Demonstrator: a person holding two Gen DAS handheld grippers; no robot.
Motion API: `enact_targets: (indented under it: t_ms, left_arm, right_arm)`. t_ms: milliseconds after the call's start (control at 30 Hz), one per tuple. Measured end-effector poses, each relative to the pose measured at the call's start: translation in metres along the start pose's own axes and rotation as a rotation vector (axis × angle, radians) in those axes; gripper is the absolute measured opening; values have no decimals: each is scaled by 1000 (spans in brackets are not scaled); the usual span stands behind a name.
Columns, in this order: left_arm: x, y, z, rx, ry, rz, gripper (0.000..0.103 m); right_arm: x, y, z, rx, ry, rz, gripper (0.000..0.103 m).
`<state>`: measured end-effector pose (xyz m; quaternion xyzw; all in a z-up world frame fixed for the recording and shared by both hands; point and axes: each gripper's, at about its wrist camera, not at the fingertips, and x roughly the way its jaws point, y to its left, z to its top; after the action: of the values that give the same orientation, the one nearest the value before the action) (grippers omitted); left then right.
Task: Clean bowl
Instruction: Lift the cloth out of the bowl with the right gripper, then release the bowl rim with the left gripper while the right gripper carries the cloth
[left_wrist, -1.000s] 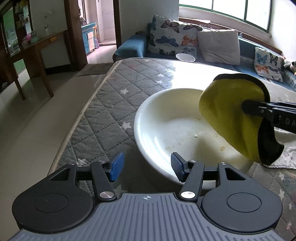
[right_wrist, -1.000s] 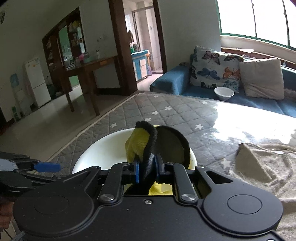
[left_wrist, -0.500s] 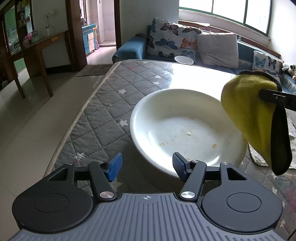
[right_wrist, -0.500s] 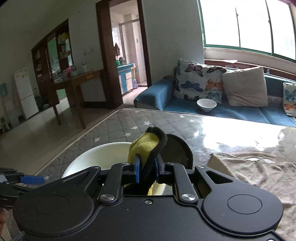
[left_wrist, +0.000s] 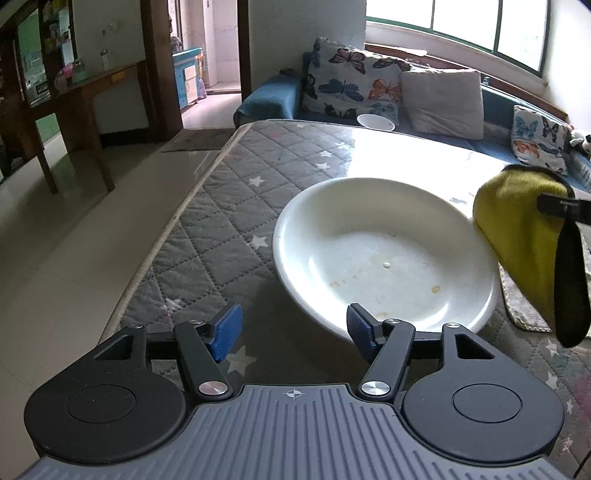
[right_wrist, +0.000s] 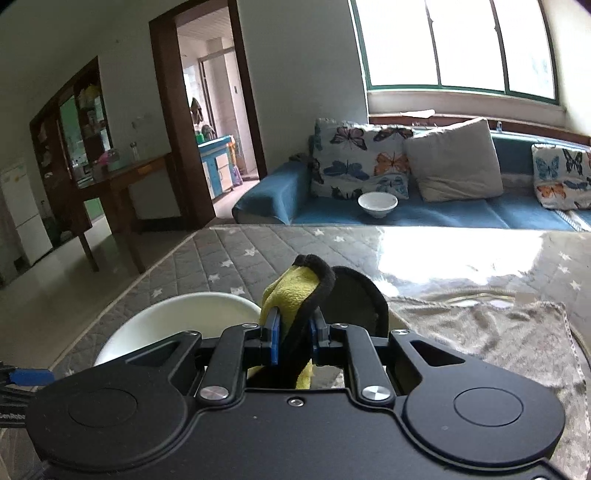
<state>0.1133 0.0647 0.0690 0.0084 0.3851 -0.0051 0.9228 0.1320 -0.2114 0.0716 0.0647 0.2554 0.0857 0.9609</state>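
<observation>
A wide white bowl (left_wrist: 384, 254) sits on the grey quilted table cover (left_wrist: 236, 206), with small food specks on its bottom. My left gripper (left_wrist: 291, 328) is open and empty, just short of the bowl's near rim. My right gripper (right_wrist: 294, 338) is shut on a yellow and black cloth (right_wrist: 295, 291). In the left wrist view the cloth (left_wrist: 517, 236) hangs beside the bowl's right rim, lifted out of it. The bowl's rim (right_wrist: 177, 314) shows at lower left in the right wrist view.
A beige towel (right_wrist: 491, 332) lies on the table to the right of the bowl. A small white bowl (right_wrist: 377, 204) stands on the blue sofa (right_wrist: 443, 214) beyond the table. The table's left edge (left_wrist: 162, 254) drops to the tiled floor. A wooden desk (left_wrist: 85, 96) stands far left.
My right gripper lifted the cloth out of the bowl and drew it back to the right. My left gripper backed off a little from the bowl and stayed open.
</observation>
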Motion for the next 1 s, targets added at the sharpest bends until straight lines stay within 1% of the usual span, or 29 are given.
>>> enact_targets:
  t_ms: [167,467,500,533,700,767,1000]
  left_arm:
    - [2,2,-2,3,8,4,65]
    - [8,1,-6,1,30,5,66]
    - [9,1,-7,2,33,6,66]
    - [10,1,-7,2,37,6,66]
    - [13,2,-9,2,44,10,66]
    - [14,2,-9,2,43,12,68]
    - [13,3,-11,2,41,10,68]
  right_arm:
    - [11,-3,-12,23,42,1,17]
    - [32,-4,-31,15,104,-10,17]
    - [23,-1,-31,13,109,-9,17]
    - [24,-1,-32,10,118,-6,17]
    - [33,1,-42,-22,150,-1,17]
    - [35,4,-44,-43,153,2,17]
    - [41,15,-54,-115,165,16,17]
